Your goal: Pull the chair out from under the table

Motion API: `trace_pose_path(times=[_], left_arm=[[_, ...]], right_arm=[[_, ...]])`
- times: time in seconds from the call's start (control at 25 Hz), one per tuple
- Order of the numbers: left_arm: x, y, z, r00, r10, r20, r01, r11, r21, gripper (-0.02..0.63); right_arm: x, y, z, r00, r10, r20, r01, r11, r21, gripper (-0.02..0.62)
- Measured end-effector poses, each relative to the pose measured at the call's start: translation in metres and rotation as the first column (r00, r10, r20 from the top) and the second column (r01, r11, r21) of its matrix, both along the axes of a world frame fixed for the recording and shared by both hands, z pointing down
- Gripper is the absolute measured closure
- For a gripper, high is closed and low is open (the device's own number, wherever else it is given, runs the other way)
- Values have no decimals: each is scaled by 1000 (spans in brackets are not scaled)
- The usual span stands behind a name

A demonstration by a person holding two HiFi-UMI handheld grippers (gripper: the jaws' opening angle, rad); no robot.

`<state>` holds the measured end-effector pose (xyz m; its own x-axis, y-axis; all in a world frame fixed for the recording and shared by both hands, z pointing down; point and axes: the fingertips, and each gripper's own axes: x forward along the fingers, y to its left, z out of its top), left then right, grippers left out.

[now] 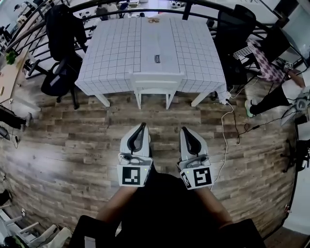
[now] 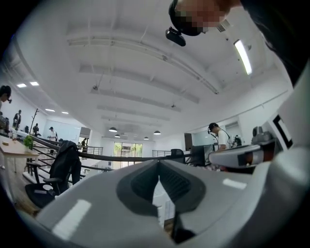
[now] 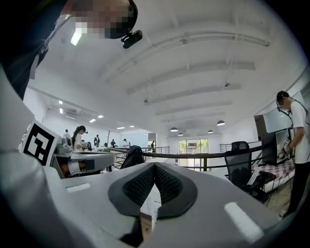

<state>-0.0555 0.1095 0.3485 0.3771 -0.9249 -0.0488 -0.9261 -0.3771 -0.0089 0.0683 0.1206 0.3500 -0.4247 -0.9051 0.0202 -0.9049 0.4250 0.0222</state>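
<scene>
A white chair [image 1: 157,81] is tucked under the near side of a table [image 1: 116,48] covered with a white checked cloth; only its backrest and legs show. Both grippers hover over the wooden floor, well short of the chair and pointing toward it. My left gripper [image 1: 143,125] is shut with nothing between its pads. My right gripper [image 1: 184,129] beside it is also shut and empty. In the left gripper view the dark pads [image 2: 145,184] meet at the tip of the left gripper [image 2: 158,165]. In the right gripper view the right gripper [image 3: 154,167] is likewise closed.
A small dark object [image 1: 157,58] lies on the table. Black office chairs stand at the left [image 1: 60,80] and right [image 1: 232,34] of it. A white cable [image 1: 225,140] trails over the floor at the right, near a person [image 1: 276,94]. A black railing [image 1: 121,7] runs behind.
</scene>
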Motion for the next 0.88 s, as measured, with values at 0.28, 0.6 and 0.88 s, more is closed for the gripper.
trace_pose_path(times=[0.28,0.6,0.88], left_arm=[[-11,-53,19,998,-23,-55,20,998,-59,597],[-42,-162,46,994,55,-98,-68,988,-139,597],[-62,-233,55,993,67,-93,-82,983,-164,597]], right_arm=[[-7,-58,17,998,-47,-47,44,996,-72,598],[-43,-162,39,994,-51,-102,36,989,-145,598],[-57,-239,42,995,-17,-100,2,989,-147,597]])
